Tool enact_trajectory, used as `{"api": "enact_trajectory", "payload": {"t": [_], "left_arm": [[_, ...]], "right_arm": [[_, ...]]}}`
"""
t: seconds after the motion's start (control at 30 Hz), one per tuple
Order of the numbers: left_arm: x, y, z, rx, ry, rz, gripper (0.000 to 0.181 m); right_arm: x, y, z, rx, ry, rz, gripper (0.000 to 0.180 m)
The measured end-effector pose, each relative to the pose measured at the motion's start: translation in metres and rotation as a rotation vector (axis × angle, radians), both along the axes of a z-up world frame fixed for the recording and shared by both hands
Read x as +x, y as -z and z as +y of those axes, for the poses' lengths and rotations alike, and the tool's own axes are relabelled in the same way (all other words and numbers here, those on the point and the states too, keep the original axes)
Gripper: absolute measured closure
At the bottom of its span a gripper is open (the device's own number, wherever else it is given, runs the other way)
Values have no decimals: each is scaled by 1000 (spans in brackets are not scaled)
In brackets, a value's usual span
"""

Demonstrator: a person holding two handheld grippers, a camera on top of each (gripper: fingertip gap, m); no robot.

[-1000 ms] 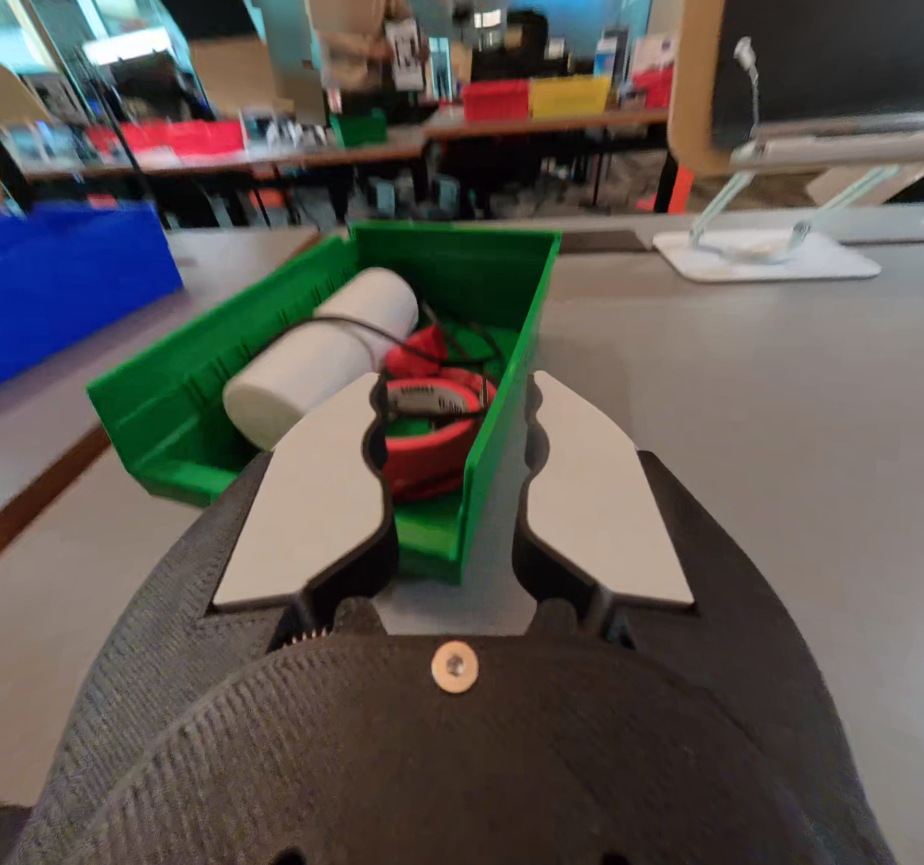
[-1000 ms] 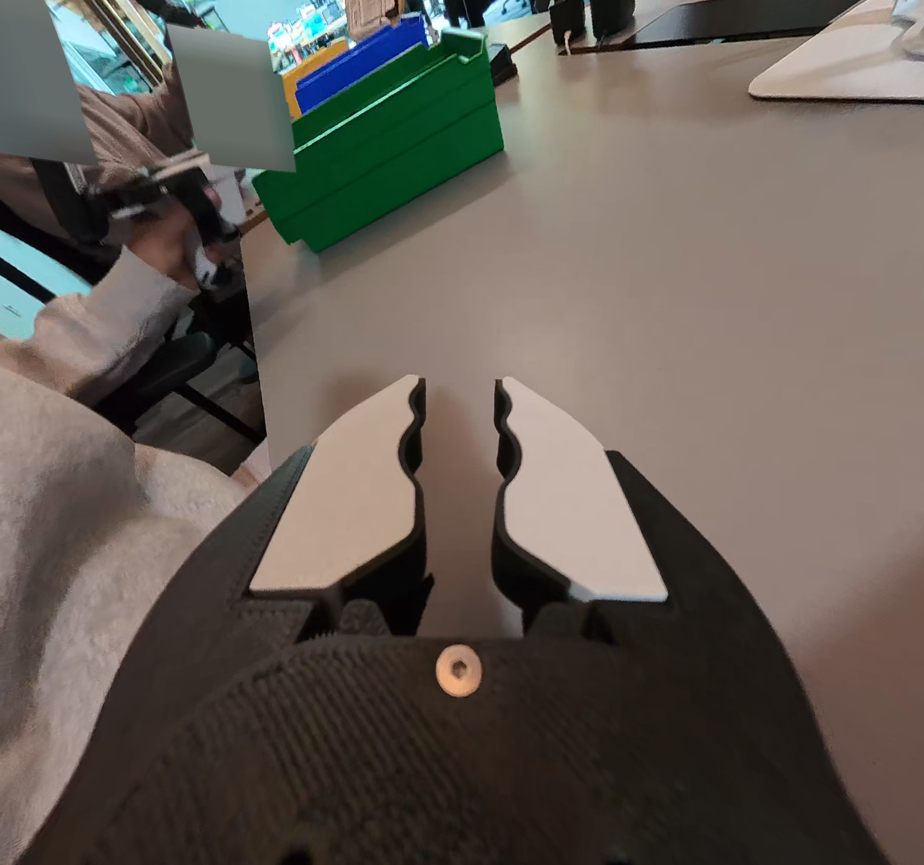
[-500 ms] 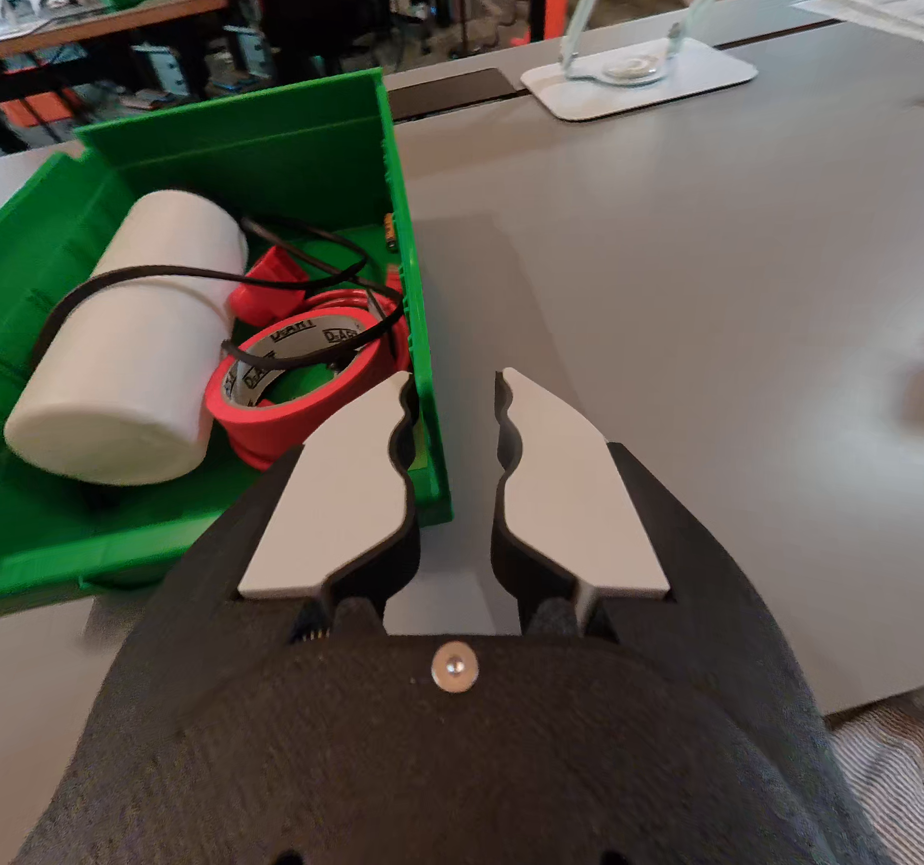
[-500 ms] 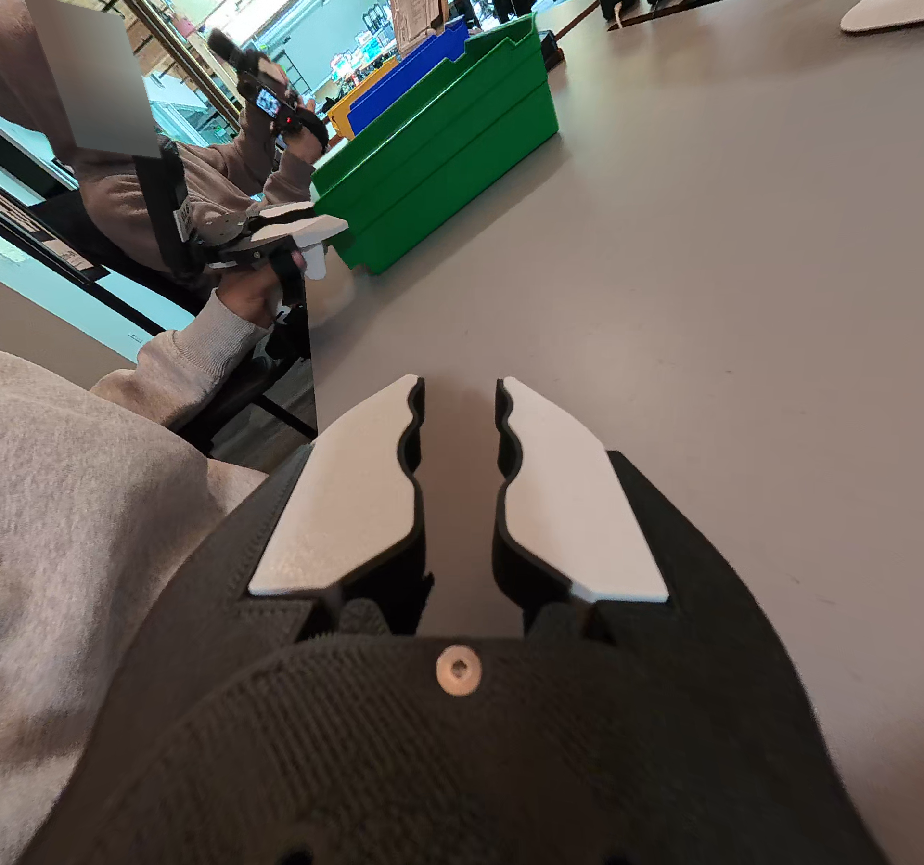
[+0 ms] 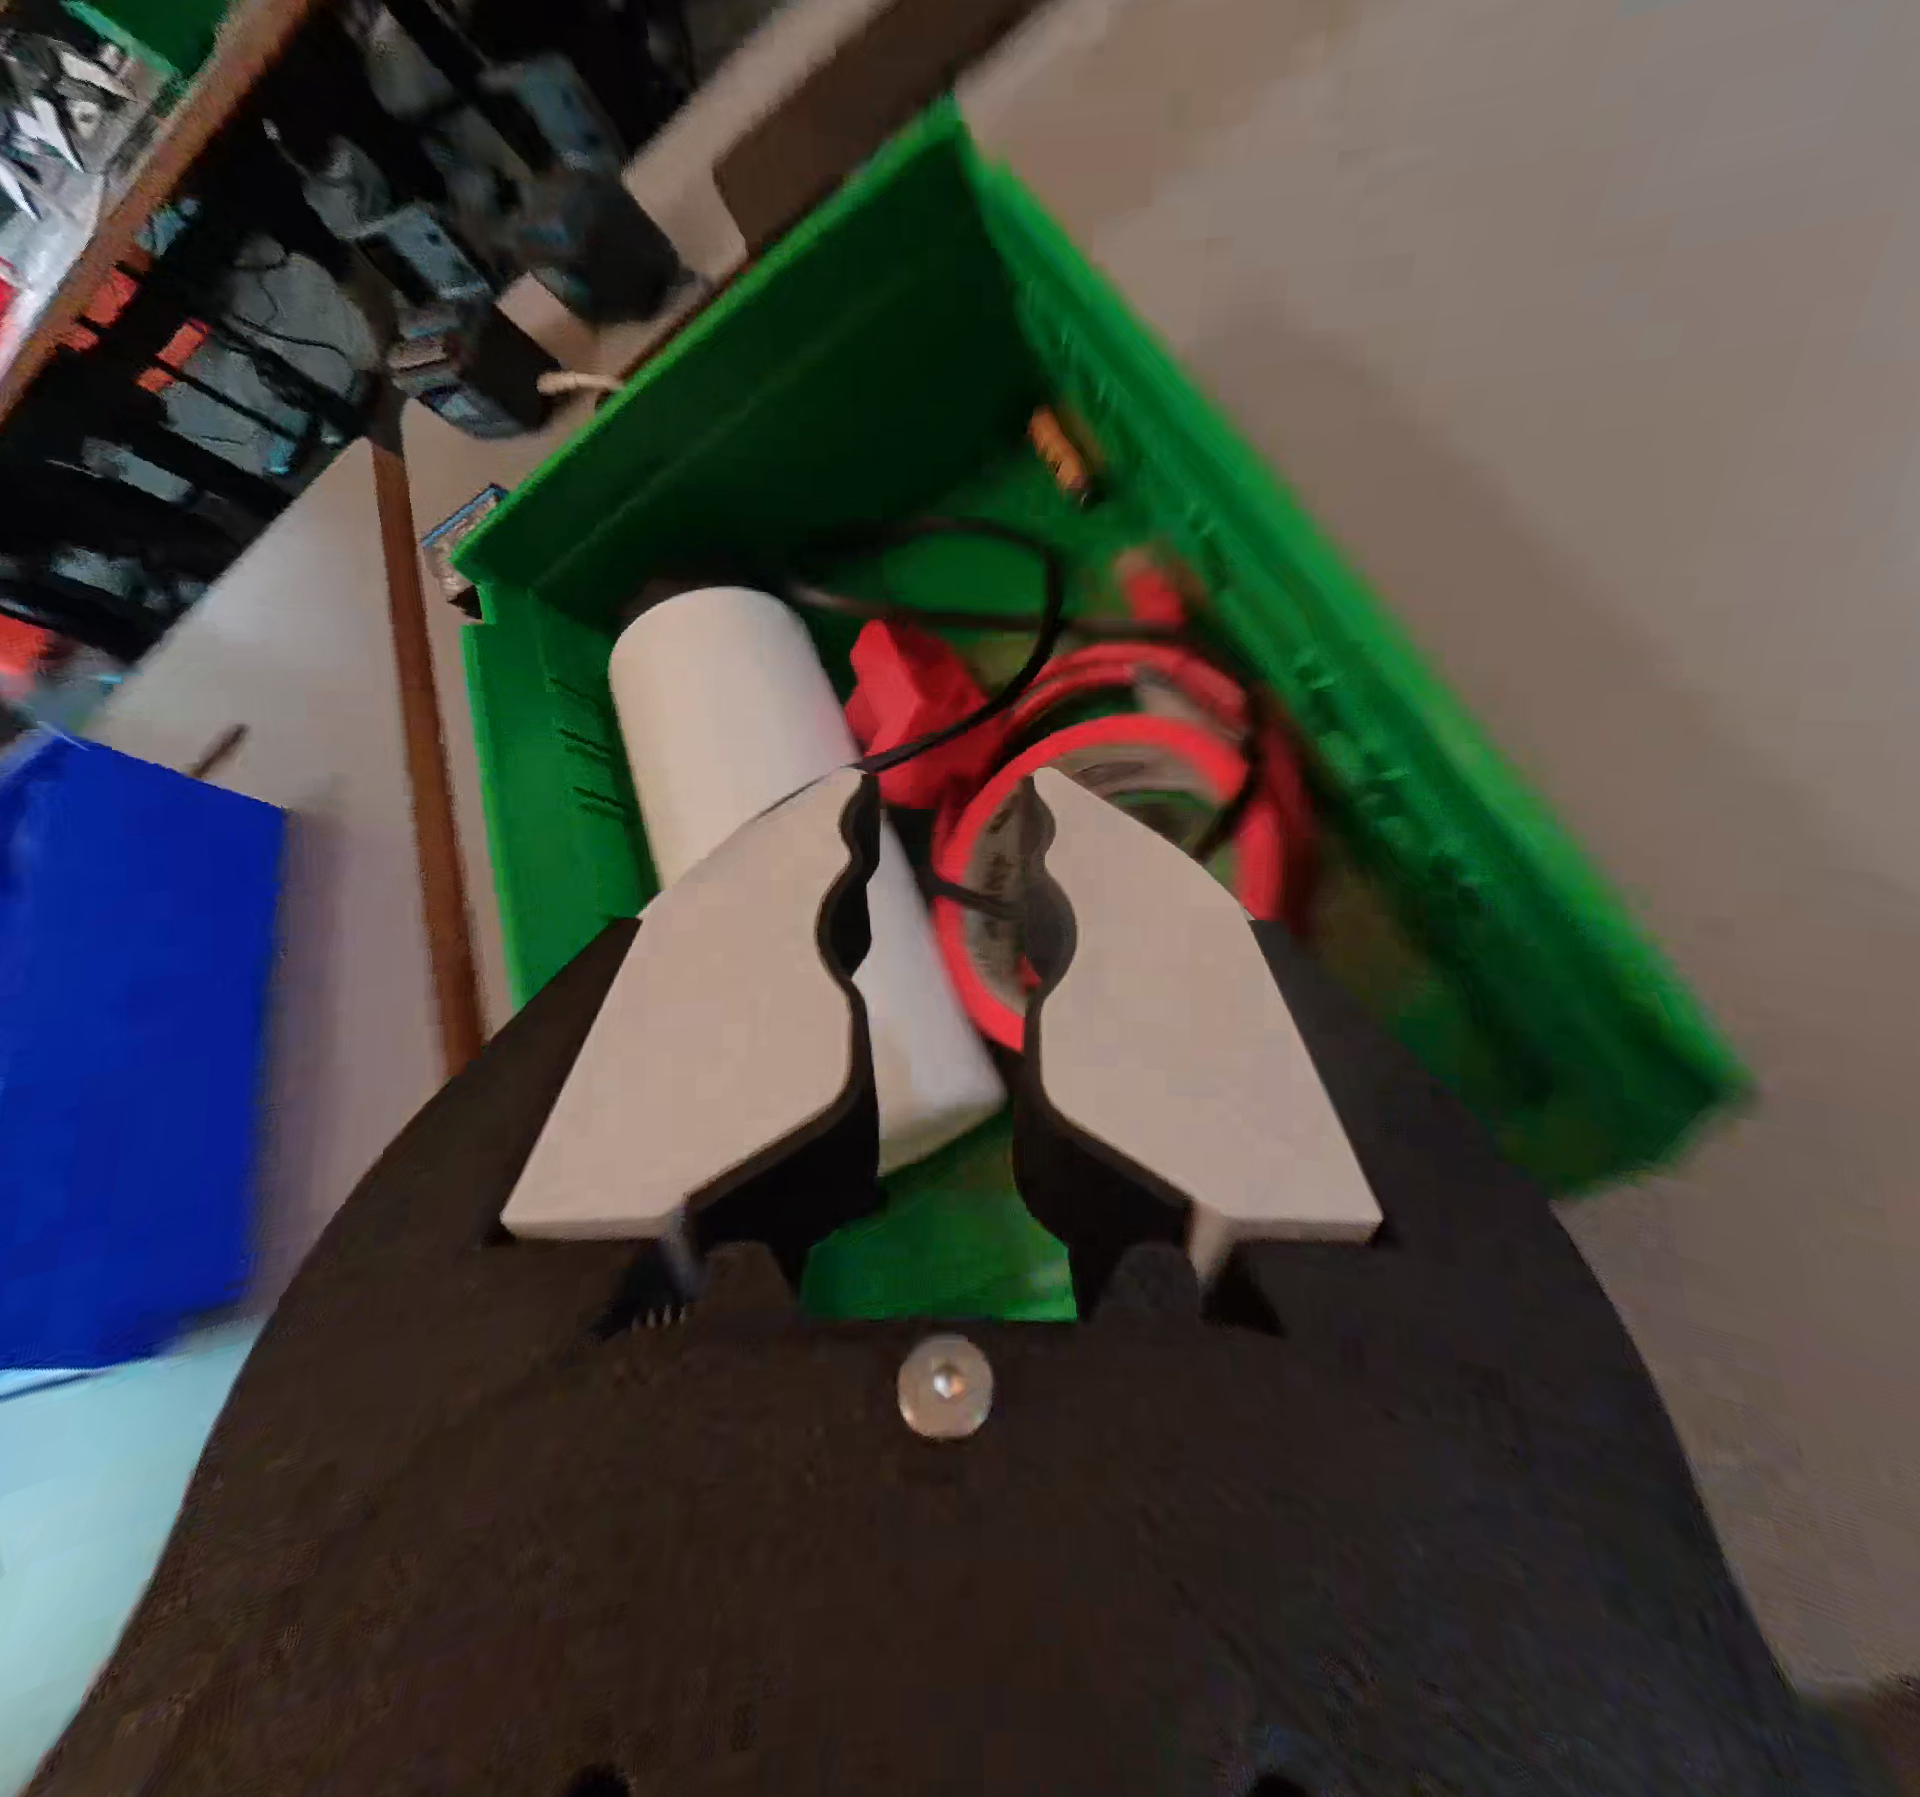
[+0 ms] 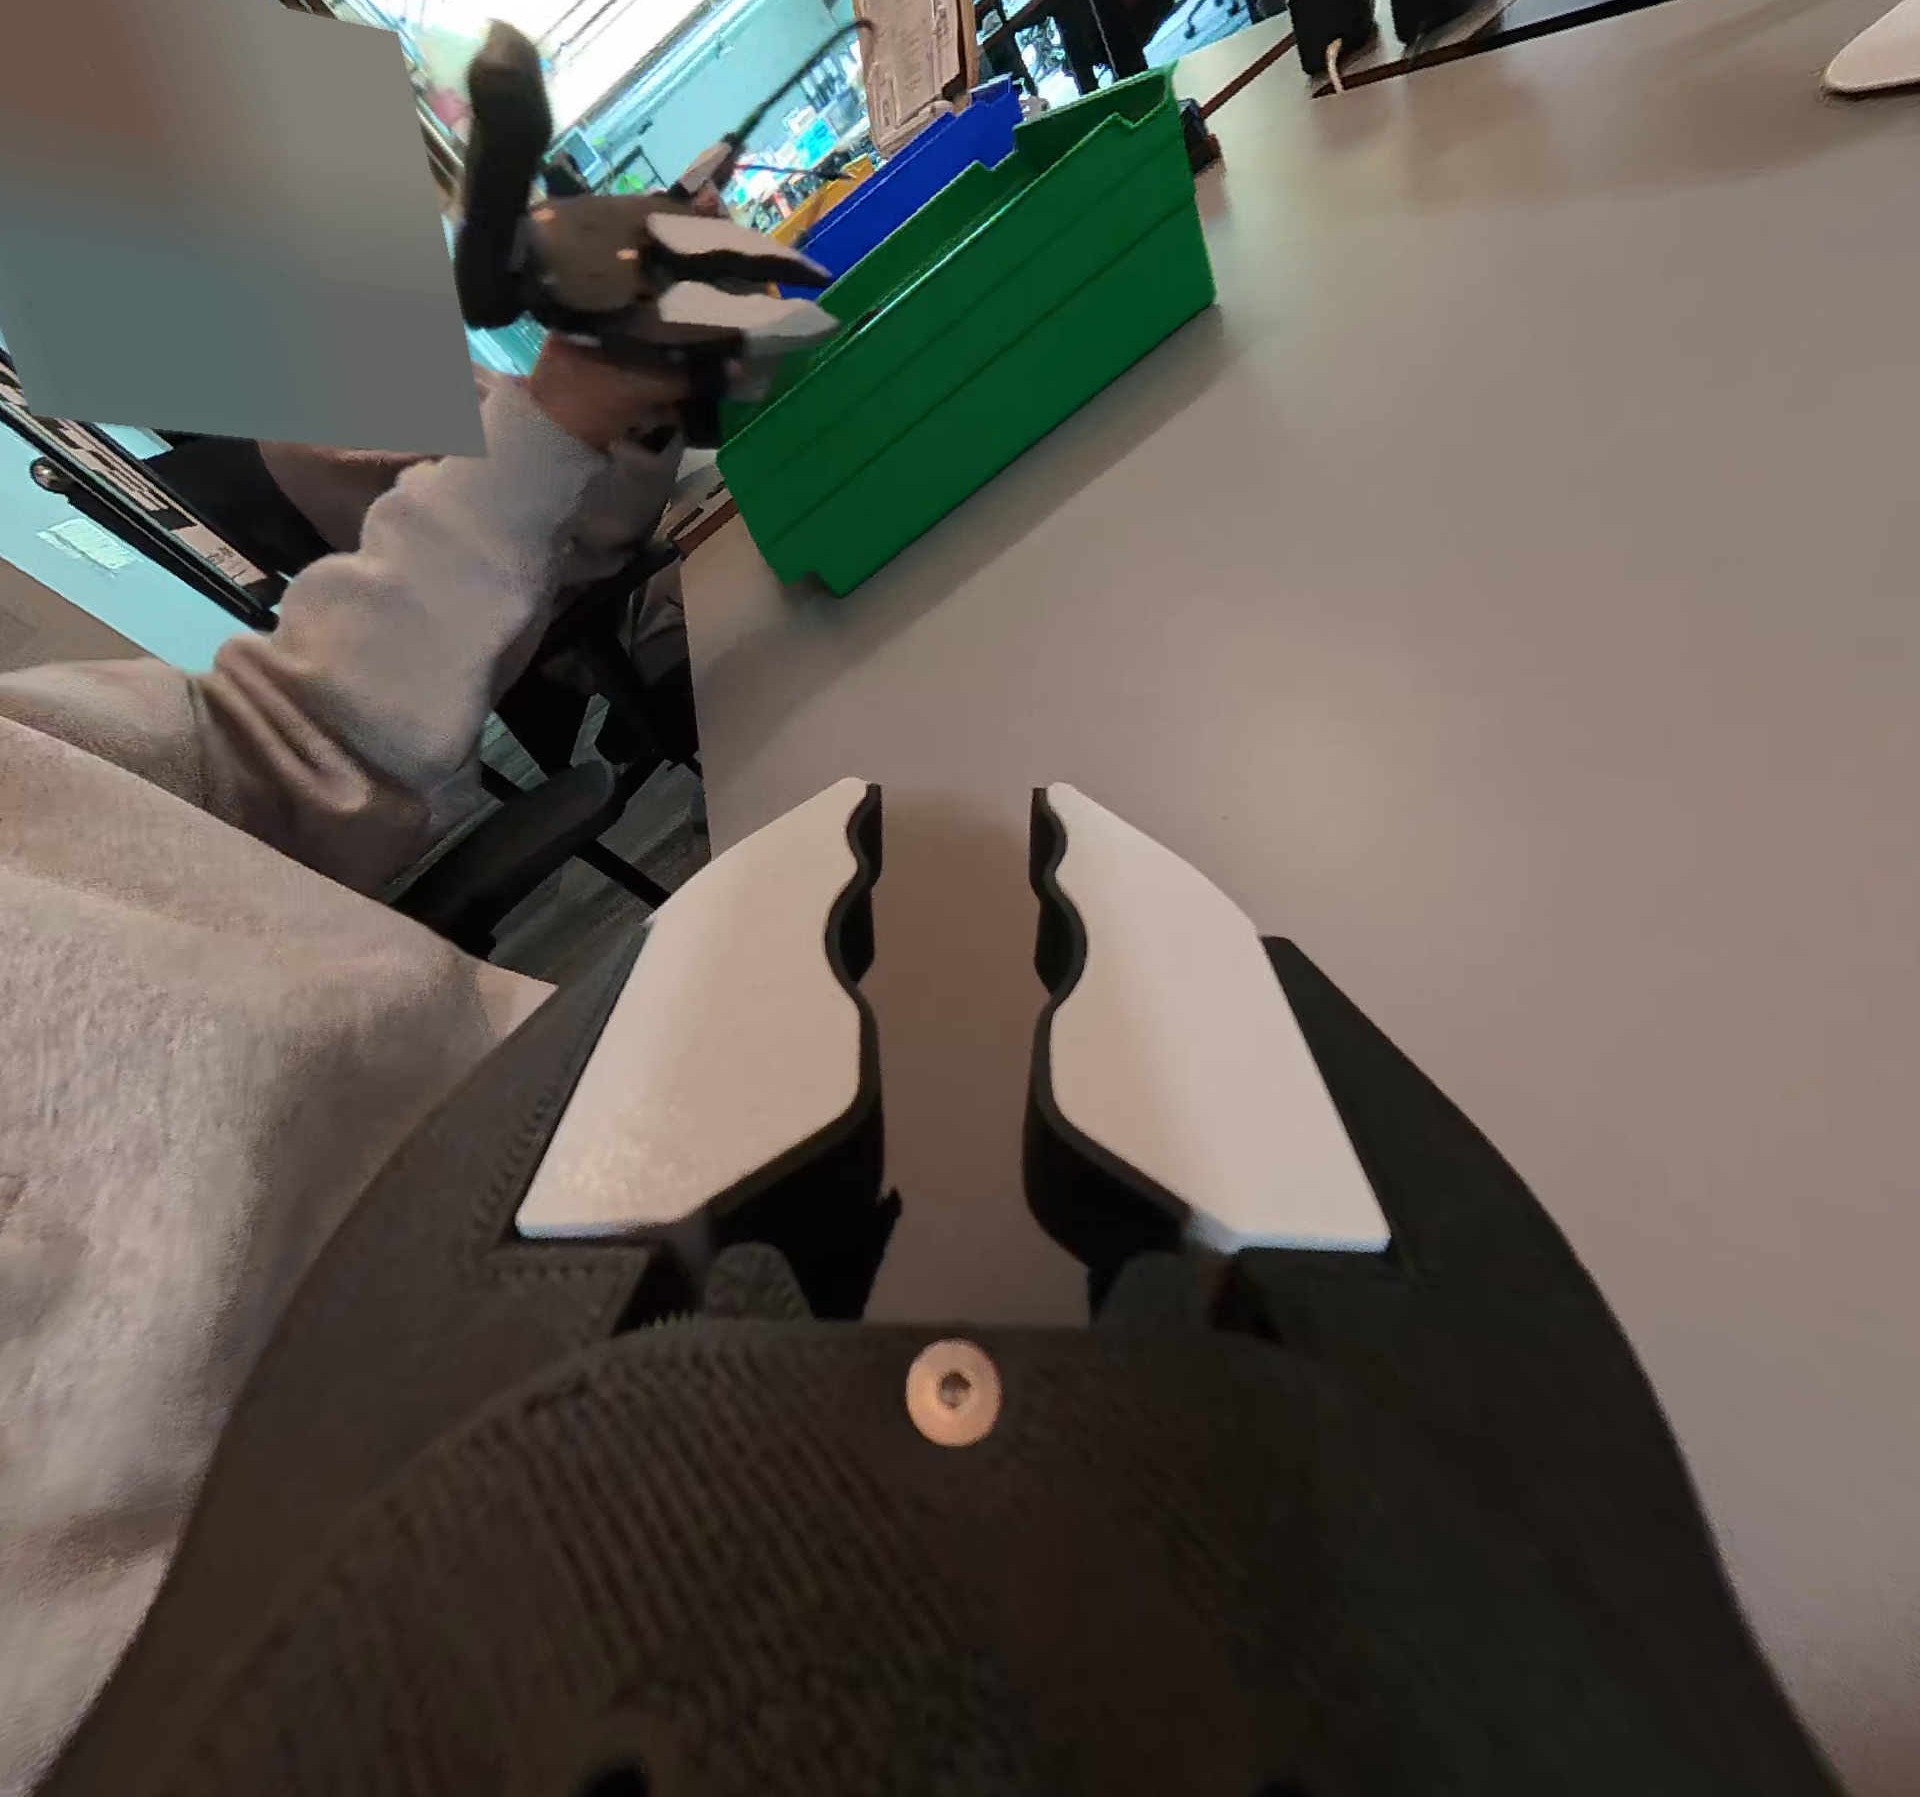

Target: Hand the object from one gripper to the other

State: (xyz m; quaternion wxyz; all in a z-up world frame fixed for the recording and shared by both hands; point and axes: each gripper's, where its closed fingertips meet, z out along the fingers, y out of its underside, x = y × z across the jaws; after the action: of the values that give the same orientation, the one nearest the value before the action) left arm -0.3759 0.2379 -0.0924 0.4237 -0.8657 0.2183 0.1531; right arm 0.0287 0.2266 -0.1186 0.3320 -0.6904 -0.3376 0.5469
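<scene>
Left gripper (image 5: pixel 951 791) released, empty, frame centre, over green bin (image 5: pixel 1351 760); white roll (image 5: pixel 748 708) and red tape (image 5: pixel 1122 812) lie inside, view blurred. Right gripper (image 6: pixel 956 797) released, empty, above grey table (image 6: pixel 1455 604); bin upper centre.

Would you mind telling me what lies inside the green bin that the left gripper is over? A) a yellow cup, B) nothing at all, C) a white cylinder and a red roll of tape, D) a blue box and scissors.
C: the left wrist view shows the open left gripper above the green bin, which holds a white cylinder, a red roll of tape and a black cable.
</scene>
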Motion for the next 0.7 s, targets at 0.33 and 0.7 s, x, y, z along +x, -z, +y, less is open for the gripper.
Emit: {"api": "enact_trajectory", "payload": {"t": [0.33, 0.7], "left_arm": [[-50, 66, 54, -370, 67, 432, 172], [28, -169, 32, 362, 190, -33, 176]], "right_arm": [[2, -4, -17, -2, 37, -15, 152], [5, -19, -7, -66, 81, 67, 149]]}}
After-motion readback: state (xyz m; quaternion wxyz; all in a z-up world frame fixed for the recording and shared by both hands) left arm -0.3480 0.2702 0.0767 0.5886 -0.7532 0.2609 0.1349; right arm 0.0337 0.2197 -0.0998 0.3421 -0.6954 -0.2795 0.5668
